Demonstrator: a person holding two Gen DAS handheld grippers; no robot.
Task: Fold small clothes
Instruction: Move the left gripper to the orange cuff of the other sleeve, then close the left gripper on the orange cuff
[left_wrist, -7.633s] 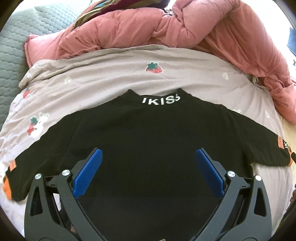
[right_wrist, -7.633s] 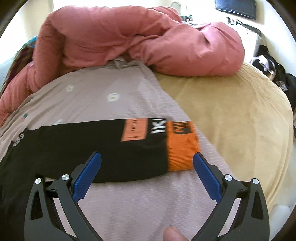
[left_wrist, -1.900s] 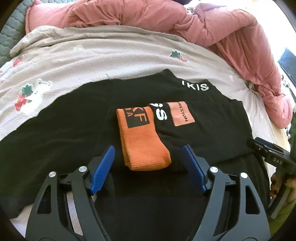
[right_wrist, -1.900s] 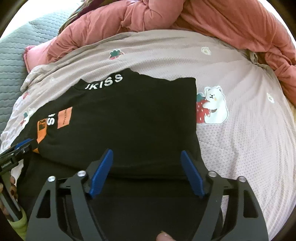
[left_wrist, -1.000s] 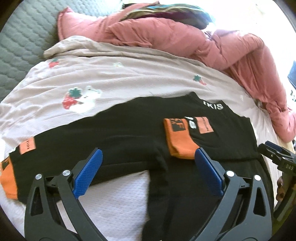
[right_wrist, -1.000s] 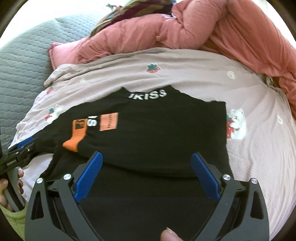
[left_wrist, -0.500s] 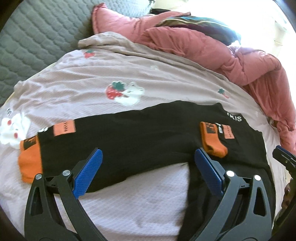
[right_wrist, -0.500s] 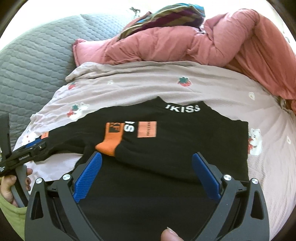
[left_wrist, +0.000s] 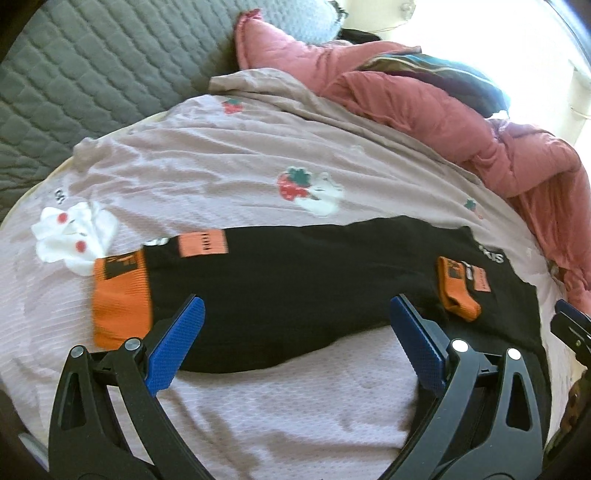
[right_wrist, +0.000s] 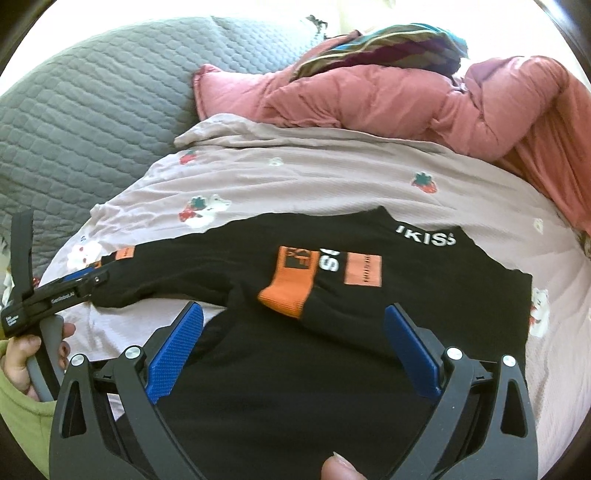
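left claw (left_wrist: 293, 341) hangs spread wide, holding nothing, above the black top (left_wrist: 295, 280); the unfolded sleeve stretches straight ahead between its fingers, with its orange cuff (left_wrist: 120, 299) ahead to the claw's left. the folded-in cuff (left_wrist: 456, 293) lies ahead to its right, on the body. all rests on the pale printed sheet (left_wrist: 221, 177).

right claw (right_wrist: 293, 345) is likewise spread and empty over the top's body (right_wrist: 295, 387), the folded cuff (right_wrist: 290, 282) just ahead between its fingers. far to its left, the other claw (right_wrist: 86, 278) hovers over the outstretched sleeve. a pink quilt (right_wrist: 406, 96) lies beyond.
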